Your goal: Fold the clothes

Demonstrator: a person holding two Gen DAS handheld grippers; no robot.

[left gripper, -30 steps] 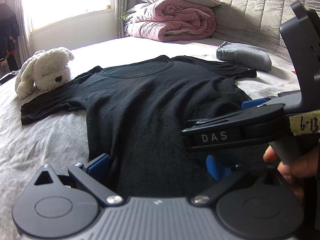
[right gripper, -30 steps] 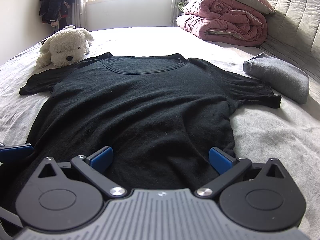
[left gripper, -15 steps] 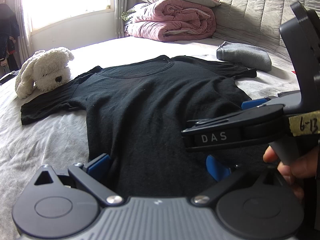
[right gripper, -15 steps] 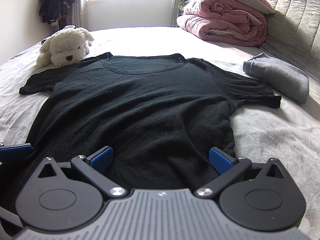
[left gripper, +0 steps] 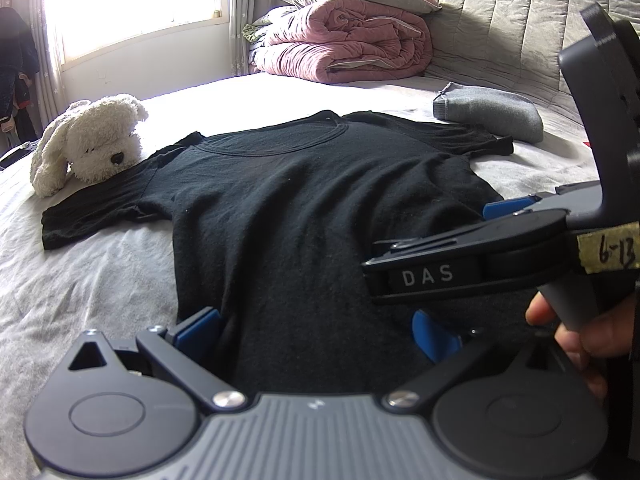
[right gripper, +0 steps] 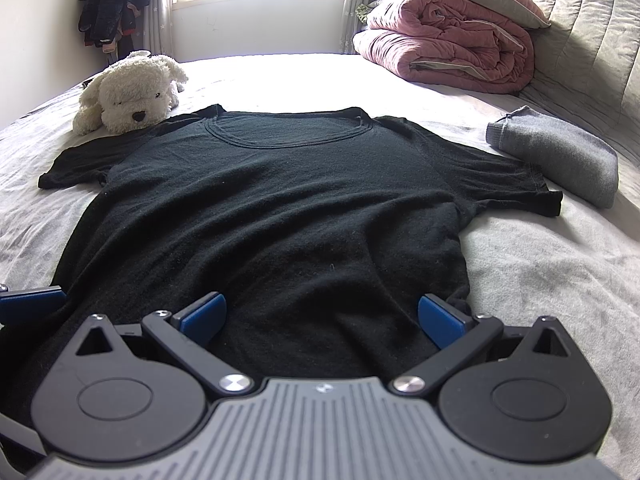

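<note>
Nothing has moved: both claws stay spread wide at the bed's (right gripper: 560, 280) near edge, left claw (left gripper: 316, 332) and right claw (right gripper: 322, 316) straddling the black T-shirt's (right gripper: 280, 208) hem (shirt lying flat, mid-bed).

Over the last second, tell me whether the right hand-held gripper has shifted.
No. In the right wrist view the black T-shirt, plush dog and pink quilt sit exactly where they did, so the right hand-held gripper has stayed put, open at the hem.

Both views are taken low at the hem of the black T-shirt (left gripper: 304, 200) (right gripper: 280, 208), faced twd the window; L cam sits left, R hand-held gripper (left gripper: 496, 264) seen.
</note>
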